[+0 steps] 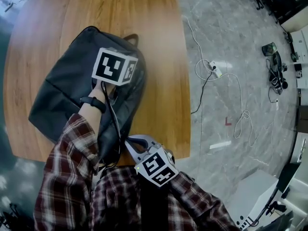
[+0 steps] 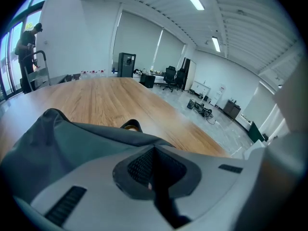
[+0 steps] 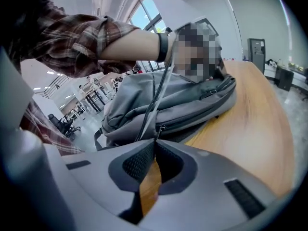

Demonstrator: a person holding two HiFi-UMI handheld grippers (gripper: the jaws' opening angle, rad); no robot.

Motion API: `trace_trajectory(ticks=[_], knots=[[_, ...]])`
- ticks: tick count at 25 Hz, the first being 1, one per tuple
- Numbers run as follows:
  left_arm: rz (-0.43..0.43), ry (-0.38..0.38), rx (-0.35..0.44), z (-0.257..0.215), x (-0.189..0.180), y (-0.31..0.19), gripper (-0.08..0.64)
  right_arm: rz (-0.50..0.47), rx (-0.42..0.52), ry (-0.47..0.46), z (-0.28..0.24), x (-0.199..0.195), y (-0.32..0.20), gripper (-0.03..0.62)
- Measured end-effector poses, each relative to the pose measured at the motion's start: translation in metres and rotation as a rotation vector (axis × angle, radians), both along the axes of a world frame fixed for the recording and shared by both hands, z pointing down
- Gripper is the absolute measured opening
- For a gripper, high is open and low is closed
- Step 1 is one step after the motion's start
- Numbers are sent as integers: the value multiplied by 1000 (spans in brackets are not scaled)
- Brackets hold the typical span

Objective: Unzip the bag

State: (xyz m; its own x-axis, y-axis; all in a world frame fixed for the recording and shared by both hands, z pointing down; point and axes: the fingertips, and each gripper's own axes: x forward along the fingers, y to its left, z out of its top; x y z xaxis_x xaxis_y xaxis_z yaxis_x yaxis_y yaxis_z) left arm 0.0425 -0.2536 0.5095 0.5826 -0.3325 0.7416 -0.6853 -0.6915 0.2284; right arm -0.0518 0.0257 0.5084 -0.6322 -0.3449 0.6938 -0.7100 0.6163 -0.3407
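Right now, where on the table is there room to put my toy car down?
The biggest bare spot is the wide wood of the table beyond the backpack, toward the far edge. There are also bare strips between the backpack and the table's left and right edges. The near edge is crowded: the left gripper, right gripper and a black cable.
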Motion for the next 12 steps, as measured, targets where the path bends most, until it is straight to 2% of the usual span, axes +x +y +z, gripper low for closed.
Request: trace_trajectory(ticks=[3,6,8,12], knots=[[12,58,24,-4,2,1,9,50,-11,-38,3,12,-6,18],[-8,167,45,-14,-2,7,9,123,-18,-97,0,29,-13,18],[-32,227,42,-25,-11,20,9,170,-19,-119,-7,43,-17,18],[-72,295,74,-62,-45,58,9,240,9,-123,-35,62,-35,18]])
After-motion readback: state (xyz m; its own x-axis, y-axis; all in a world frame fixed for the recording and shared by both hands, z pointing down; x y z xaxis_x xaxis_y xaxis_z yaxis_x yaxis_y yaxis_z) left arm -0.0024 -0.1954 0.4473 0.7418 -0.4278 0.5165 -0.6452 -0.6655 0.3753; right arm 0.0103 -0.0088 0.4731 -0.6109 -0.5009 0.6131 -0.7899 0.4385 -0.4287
